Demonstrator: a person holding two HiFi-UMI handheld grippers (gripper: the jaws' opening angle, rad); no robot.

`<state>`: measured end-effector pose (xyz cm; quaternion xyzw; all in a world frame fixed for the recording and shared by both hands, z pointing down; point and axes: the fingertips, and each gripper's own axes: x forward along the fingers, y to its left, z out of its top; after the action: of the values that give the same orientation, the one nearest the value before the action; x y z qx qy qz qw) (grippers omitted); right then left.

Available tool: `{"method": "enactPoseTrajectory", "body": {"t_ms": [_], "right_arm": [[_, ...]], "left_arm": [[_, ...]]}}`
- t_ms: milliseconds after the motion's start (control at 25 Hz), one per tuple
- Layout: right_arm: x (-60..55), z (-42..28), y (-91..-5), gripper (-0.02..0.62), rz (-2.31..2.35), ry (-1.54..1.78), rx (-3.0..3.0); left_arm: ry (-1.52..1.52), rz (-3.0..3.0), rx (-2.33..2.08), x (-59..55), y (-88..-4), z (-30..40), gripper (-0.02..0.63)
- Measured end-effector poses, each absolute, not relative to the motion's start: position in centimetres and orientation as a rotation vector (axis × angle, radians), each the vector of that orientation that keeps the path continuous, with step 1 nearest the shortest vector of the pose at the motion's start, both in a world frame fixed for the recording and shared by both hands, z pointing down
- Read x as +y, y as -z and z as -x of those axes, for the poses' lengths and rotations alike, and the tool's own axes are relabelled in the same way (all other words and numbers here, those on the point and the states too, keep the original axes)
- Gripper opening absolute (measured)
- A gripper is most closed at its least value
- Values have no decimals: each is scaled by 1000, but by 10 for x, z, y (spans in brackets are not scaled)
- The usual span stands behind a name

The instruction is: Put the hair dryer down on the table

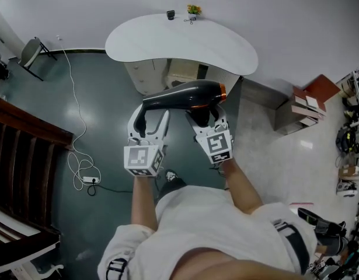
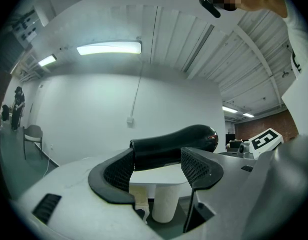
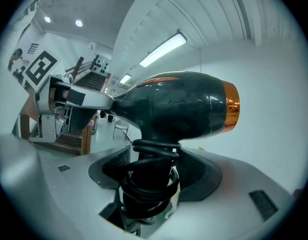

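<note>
A black hair dryer (image 1: 185, 95) with an orange rear ring hangs in the air, held level between both grippers, short of the white curved table (image 1: 226, 48). My left gripper (image 1: 147, 119) is shut on its narrow nozzle end (image 2: 169, 146), and the white tabletop (image 2: 159, 175) shows below the jaws. My right gripper (image 1: 205, 119) is shut on the handle, which has black cord (image 3: 151, 179) coiled round it. The dryer's body (image 3: 184, 111) fills the right gripper view, and the left gripper (image 3: 68, 96) shows at its far end.
A small plant (image 1: 194, 9) and a dark object (image 1: 170, 14) stand at the table's far edge. A folding chair (image 1: 32, 51) is at the far left, with a white cable and power strip (image 1: 89, 179) on the green floor. Dark wooden furniture (image 1: 21, 156) lies left and stacked boxes (image 1: 302, 107) right.
</note>
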<state>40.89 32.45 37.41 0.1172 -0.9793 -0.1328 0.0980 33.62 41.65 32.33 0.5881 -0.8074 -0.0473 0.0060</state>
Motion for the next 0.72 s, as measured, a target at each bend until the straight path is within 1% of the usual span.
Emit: {"method": "enactPoseTrajectory", "body": {"t_ms": [320,720], "right_arm": [[330,-367,-377,281,-390,385,-2883],[325,-334,-395,281,-371,368,-2846]], "left_arm": [[140,-1883,-2482,418,-326,-290,307],[141,-1852,-2445,412,-345,-255,307]]}}
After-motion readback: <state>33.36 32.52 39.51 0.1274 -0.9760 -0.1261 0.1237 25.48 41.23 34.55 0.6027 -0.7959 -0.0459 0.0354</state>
